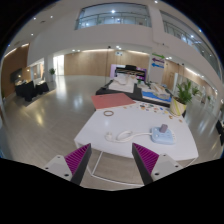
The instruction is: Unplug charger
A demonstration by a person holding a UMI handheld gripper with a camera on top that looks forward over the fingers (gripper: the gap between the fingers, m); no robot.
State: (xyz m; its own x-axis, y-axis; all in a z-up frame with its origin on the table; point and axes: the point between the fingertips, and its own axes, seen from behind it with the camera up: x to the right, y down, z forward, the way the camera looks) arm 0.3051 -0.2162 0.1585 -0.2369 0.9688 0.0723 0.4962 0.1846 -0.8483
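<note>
Gripper (112, 160) with jaws wide apart and holding nothing, white bench (120, 135) just ahead with its near edge between the fingers, white charger and cord (122, 134) mid-bench, direction unclear, open floor (50, 110) beside, plant (185, 92) beyond.

- 1 gripper (113, 160) showing, 2 fingers standing apart, nothing sitting between them
- 2 magenta pads (76, 160) showing, one per finger
- 1 white table (140, 146) sitting just ahead of the fingers
- 1 white charger with cable (124, 134) lying on it
- 1 blue-white box (163, 131) sitting on it
- 1 dark ring (108, 113) lying on it
- 1 further table with red top (113, 99) standing beyond
- 1 plant (184, 93) standing well off to the side
- smaller items on the table: too small for counting
</note>
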